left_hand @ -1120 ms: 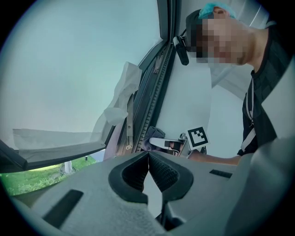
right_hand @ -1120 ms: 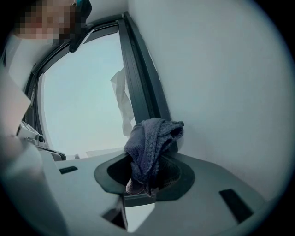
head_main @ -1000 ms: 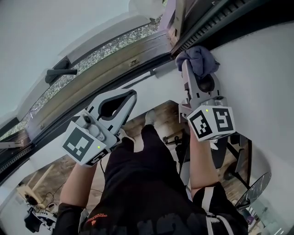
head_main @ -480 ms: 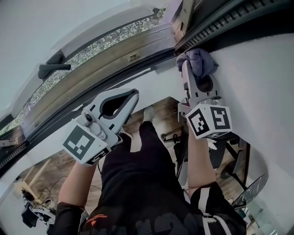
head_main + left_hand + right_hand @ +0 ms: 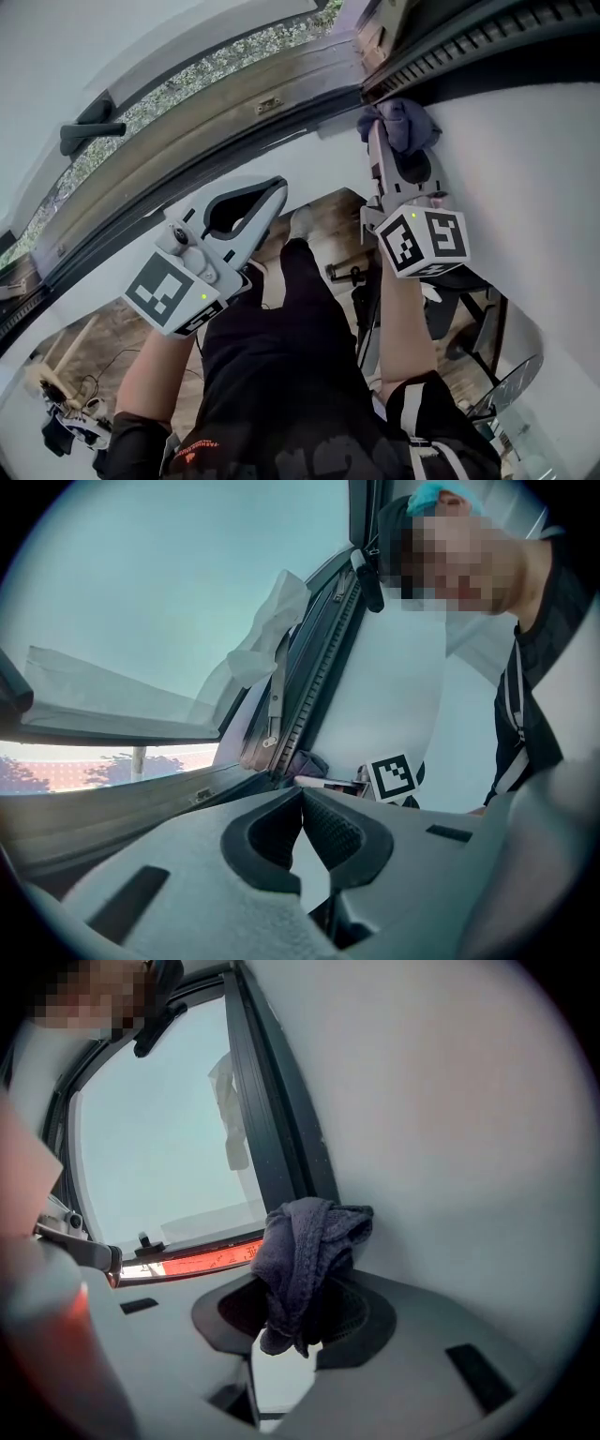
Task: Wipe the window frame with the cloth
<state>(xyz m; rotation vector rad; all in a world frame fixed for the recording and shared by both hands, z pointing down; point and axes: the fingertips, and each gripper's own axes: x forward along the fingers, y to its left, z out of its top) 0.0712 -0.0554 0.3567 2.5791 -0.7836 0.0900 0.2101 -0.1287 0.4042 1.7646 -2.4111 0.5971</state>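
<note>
A crumpled purple-grey cloth [image 5: 401, 122] is pinched in my right gripper [image 5: 392, 141] and pressed up at the corner where the dark window frame [image 5: 441, 52] meets the white wall. In the right gripper view the cloth [image 5: 305, 1260] bulges out of the shut jaws, next to the frame's dark upright [image 5: 272, 1119]. My left gripper [image 5: 272, 192] hangs lower and to the left, jaws shut with nothing between them, its tips [image 5: 302, 794] touching. It points toward the frame's lower rail [image 5: 216, 122].
A black window handle [image 5: 89, 133] sticks out at upper left. The opened sash with a ribbed seal [image 5: 314, 682] stands ahead of the left gripper. White wall [image 5: 525, 187] fills the right side. Below are the person's dark clothes and a wooden floor with gear [image 5: 70, 422].
The right gripper with the cloth has slid slightly up and left along the frame corner. The left gripper has barely shifted; the view has drifted a little.
</note>
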